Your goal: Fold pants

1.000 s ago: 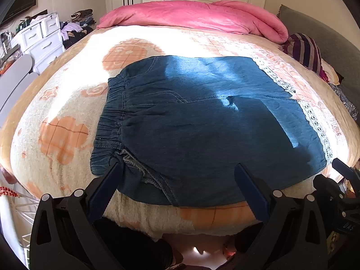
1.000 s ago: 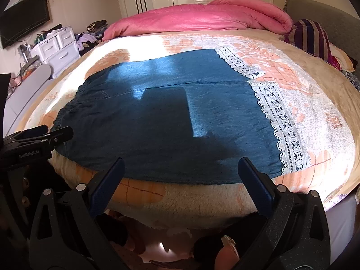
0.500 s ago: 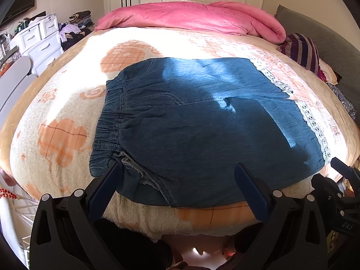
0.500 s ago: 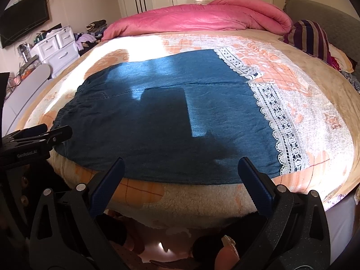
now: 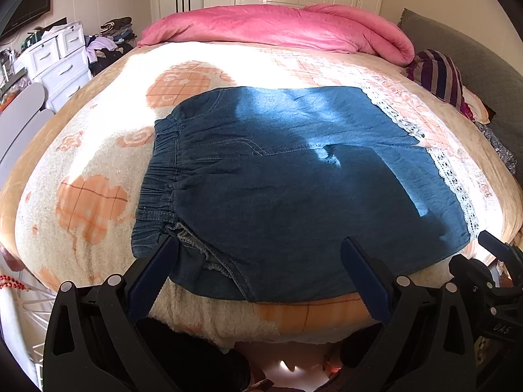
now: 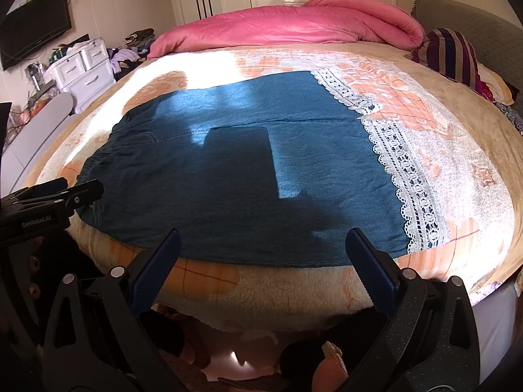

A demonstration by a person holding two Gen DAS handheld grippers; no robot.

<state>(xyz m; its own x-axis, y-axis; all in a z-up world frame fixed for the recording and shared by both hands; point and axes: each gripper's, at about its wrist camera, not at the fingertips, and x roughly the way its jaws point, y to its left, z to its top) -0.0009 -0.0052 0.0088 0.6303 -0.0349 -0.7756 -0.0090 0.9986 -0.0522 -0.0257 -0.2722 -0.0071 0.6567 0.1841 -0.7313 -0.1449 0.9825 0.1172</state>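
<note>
Blue denim pants (image 5: 294, 176) with white lace hems (image 6: 405, 170) lie flat across the bed, elastic waistband (image 5: 160, 176) to the left and legs to the right. They also show in the right wrist view (image 6: 248, 170). My left gripper (image 5: 260, 251) is open and empty, hovering over the pants' near edge by the waistband corner. My right gripper (image 6: 263, 241) is open and empty over the near edge toward the hem end. Each gripper shows at the edge of the other's view.
The bed carries a cream and orange fleece blanket (image 5: 91, 196). A pink duvet (image 5: 278, 26) is bunched at the far side, with a striped pillow (image 5: 438, 75) to the right. White drawers (image 5: 59, 62) stand left of the bed. The bed's front edge is just below both grippers.
Both grippers have crept slightly forward toward the pants; the pants have not moved and both stay open.
</note>
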